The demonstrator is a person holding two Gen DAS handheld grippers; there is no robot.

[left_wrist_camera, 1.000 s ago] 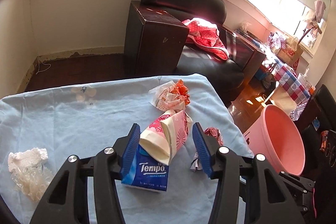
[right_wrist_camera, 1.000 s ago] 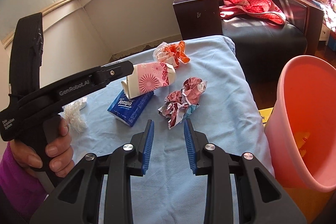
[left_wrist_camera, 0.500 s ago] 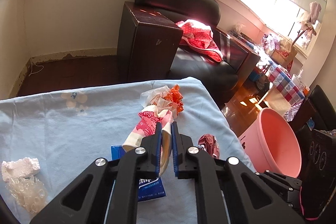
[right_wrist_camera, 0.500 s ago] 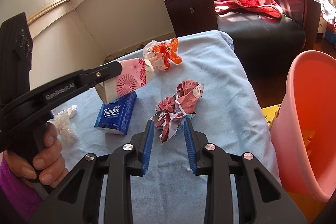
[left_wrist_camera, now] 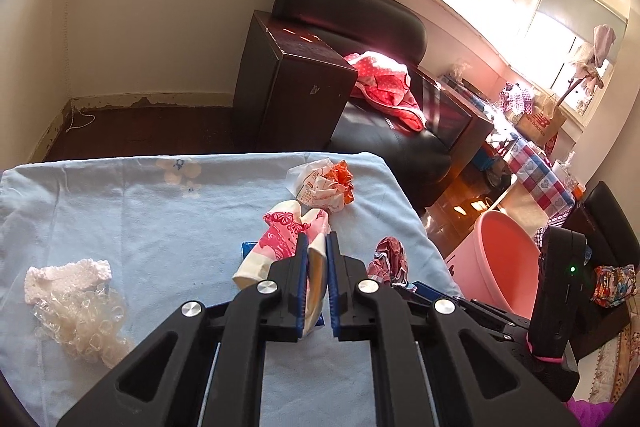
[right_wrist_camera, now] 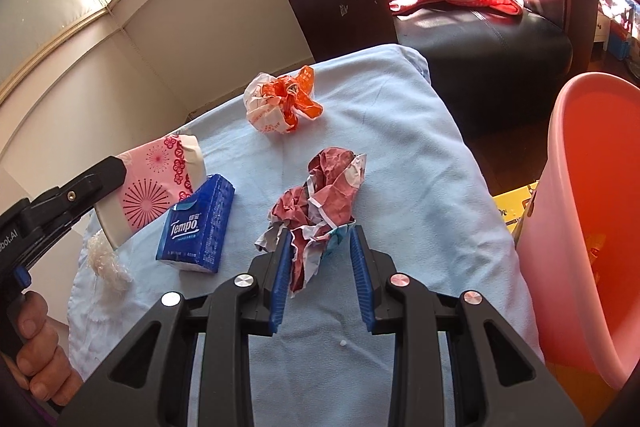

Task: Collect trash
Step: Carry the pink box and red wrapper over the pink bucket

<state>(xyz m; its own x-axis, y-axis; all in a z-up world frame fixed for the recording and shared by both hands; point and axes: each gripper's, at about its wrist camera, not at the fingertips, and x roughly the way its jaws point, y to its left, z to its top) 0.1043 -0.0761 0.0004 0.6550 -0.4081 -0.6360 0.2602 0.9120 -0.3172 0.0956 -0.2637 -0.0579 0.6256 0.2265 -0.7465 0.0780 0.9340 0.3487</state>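
Note:
My left gripper (left_wrist_camera: 317,247) is shut on a crushed pink-and-white paper cup (left_wrist_camera: 280,243) and holds it above the blue tablecloth (left_wrist_camera: 140,227); the cup also shows in the right wrist view (right_wrist_camera: 156,187). My right gripper (right_wrist_camera: 318,239) is open, its fingers on either side of the near end of a crumpled red-and-white wrapper (right_wrist_camera: 320,191). An orange-and-white crumpled wrapper (right_wrist_camera: 280,103) lies further back. A pink bin (right_wrist_camera: 592,227) stands to the right of the table.
A blue Tempo tissue pack (right_wrist_camera: 198,223) lies left of the red wrapper. A white lace piece (left_wrist_camera: 66,279) and clear bubble plastic (left_wrist_camera: 80,323) lie at the table's left. A dark cabinet (left_wrist_camera: 292,83) and black sofa (left_wrist_camera: 392,139) stand beyond the table.
My left gripper shut on the paper cup and lifted it off the tissue pack. My right gripper moved forward until its fingers straddle the red wrapper.

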